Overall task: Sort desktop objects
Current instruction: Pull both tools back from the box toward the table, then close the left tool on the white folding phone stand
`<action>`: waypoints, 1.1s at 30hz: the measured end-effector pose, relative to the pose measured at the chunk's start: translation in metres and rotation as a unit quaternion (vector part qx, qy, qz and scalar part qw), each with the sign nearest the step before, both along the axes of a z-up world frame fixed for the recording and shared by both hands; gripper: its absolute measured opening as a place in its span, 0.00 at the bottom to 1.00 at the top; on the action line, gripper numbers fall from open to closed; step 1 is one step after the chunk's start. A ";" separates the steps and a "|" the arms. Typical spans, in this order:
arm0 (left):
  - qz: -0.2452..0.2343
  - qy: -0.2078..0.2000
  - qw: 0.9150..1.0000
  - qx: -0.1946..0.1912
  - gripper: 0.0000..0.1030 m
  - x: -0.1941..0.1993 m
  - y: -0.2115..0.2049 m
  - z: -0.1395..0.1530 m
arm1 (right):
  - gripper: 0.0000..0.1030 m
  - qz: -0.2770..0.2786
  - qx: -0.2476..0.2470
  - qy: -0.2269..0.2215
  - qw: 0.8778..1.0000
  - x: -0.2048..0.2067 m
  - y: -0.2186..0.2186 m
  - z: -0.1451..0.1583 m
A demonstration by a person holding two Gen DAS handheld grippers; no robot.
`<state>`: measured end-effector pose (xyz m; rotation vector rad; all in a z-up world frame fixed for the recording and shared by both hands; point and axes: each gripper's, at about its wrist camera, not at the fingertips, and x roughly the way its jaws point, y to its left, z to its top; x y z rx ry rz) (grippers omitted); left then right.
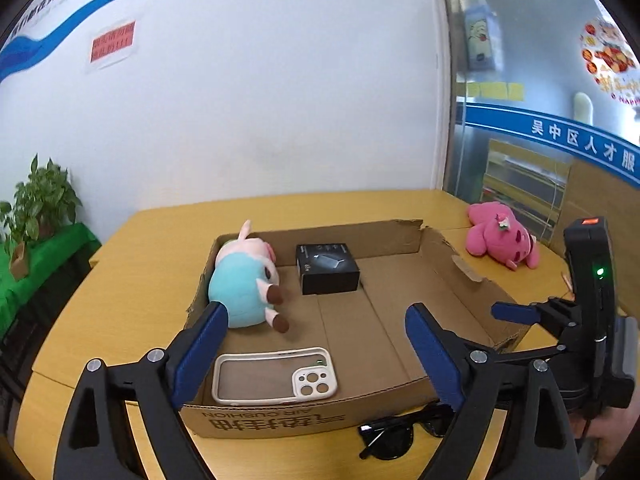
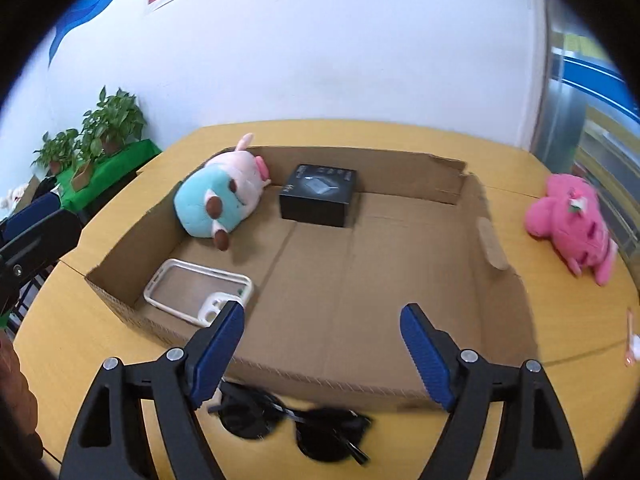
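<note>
A shallow cardboard box [image 1: 280, 420] [image 2: 400, 176] lies on the yellow table. Inside it are a teal and pink pig plush [image 1: 240, 284] [image 2: 212, 200], a small black box [image 1: 326, 268] [image 2: 318, 196] and a white phone case [image 1: 272, 376] [image 2: 196, 292]. Black sunglasses [image 1: 388, 440] [image 2: 296, 424] lie on the table just outside the box's near wall. A pink plush [image 1: 500, 240] [image 2: 572, 220] lies on the table right of the box. My left gripper [image 1: 316, 314] hangs open above the box's near end, holding nothing. My right gripper [image 2: 323, 310] is open too, above the near wall and the sunglasses.
Potted plants [image 2: 104, 128] stand on a green-covered stand left of the table. A white wall runs behind the table and a glass partition [image 1: 540, 140] stands at the right. A small pink object [image 2: 630, 336] lies at the table's right edge.
</note>
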<state>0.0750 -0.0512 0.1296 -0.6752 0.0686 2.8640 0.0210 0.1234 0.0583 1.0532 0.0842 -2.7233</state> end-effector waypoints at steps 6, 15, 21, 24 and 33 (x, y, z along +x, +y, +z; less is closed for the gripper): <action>-0.017 0.004 1.000 0.006 0.90 0.020 0.021 0.006 | 0.78 -0.027 -0.008 0.004 1.000 0.019 0.019 0.004; -0.010 0.006 1.000 0.019 0.90 0.052 0.024 0.020 | 0.78 -0.017 -0.009 0.028 0.999 0.044 0.025 0.019; 0.000 0.006 1.000 0.009 0.90 0.078 0.016 0.034 | 0.78 -0.007 -0.019 0.040 0.999 0.057 0.025 0.029; 0.006 -0.008 1.000 0.010 0.90 0.090 0.008 0.033 | 0.78 0.003 -0.027 0.039 0.999 0.065 0.025 0.032; 0.035 -0.107 0.993 0.017 0.90 0.115 -0.023 -0.009 | 0.78 0.113 -0.045 -0.052 0.991 0.092 -0.004 -0.007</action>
